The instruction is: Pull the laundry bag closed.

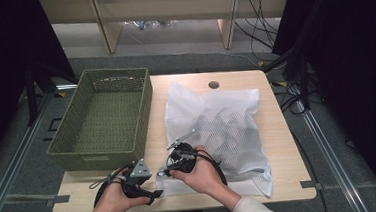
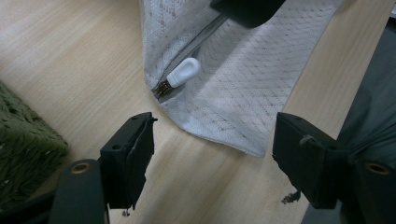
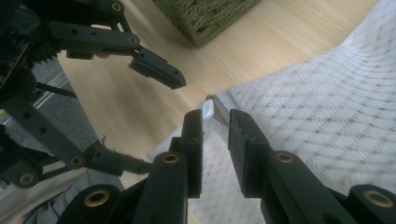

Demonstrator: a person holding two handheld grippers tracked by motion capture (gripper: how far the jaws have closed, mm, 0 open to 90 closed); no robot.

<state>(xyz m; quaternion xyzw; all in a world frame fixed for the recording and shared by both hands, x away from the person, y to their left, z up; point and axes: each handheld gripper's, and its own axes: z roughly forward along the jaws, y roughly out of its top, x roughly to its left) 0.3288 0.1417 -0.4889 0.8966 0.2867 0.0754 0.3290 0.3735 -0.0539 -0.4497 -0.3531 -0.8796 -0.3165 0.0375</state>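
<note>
Our right claw (image 3: pixel 215 130) hovers with jaws narrowly parted just short of the zipper pull (image 3: pixel 208 108); our left claw (image 2: pixel 212 149) stands open nearby, gripping nothing.

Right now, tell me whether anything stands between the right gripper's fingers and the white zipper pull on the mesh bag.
Nothing visible does. The right gripper hangs over the mesh bag, fingers apart, with the zipper pull just beyond its fingertips.

A green woven basket (image 1: pixel 102 119) sits on the left of the pale wooden desk (image 1: pixel 278 135) — its near corner juts past the desk's edge. Beyond the desk — a wooden frame (image 1: pixel 105 21), grey floor (image 1: pixel 172 47), cables (image 1: pixel 262 15).
</note>
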